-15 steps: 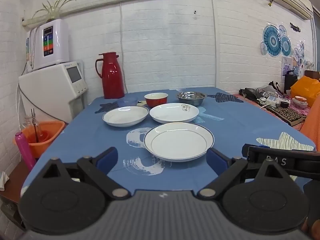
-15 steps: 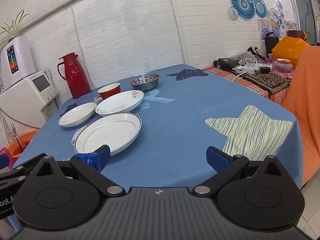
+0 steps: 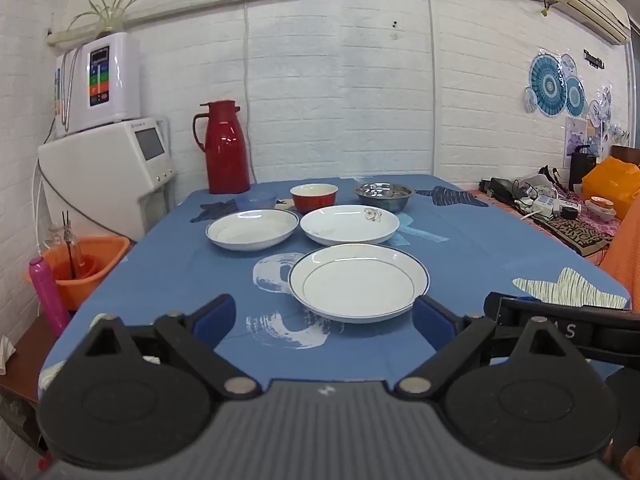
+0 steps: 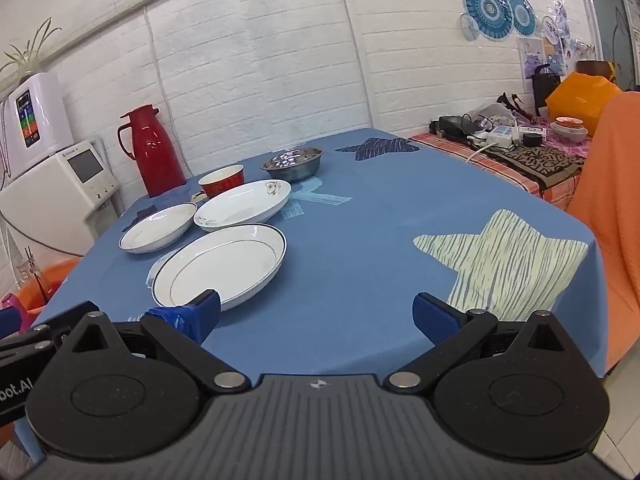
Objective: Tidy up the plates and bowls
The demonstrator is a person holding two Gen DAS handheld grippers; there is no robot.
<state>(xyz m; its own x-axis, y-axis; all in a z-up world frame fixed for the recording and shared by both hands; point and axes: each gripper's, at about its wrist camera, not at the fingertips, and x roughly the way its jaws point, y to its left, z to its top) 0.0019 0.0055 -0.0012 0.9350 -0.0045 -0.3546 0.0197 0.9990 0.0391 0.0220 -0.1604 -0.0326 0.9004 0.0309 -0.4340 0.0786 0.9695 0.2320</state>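
Hovering just off the near edge of the worktop (image 3: 500, 240), the left gripper (image 3: 324, 318) and the right gripper (image 4: 316, 314) both had their jaws spread wide and released, grasping nothing. The large rimmed plate (image 3: 359, 282) lay closest to that near edge, just ahead of the left gripper. Behind it sat two smaller plates side by side, the plain plate (image 3: 252, 229) toward the left edge and the flowered plate (image 3: 349, 224) beside it. Farther back stood the red bowl (image 3: 314, 198) and the steel bowl (image 3: 383, 196), with a red thermos (image 3: 224, 148) at the far left corner. The right half of the worktop, around the striped star print (image 4: 504, 260), lay open up to the right edge. Against half a second before, nothing on the worktop had shifted, and both grippers had barely moved.
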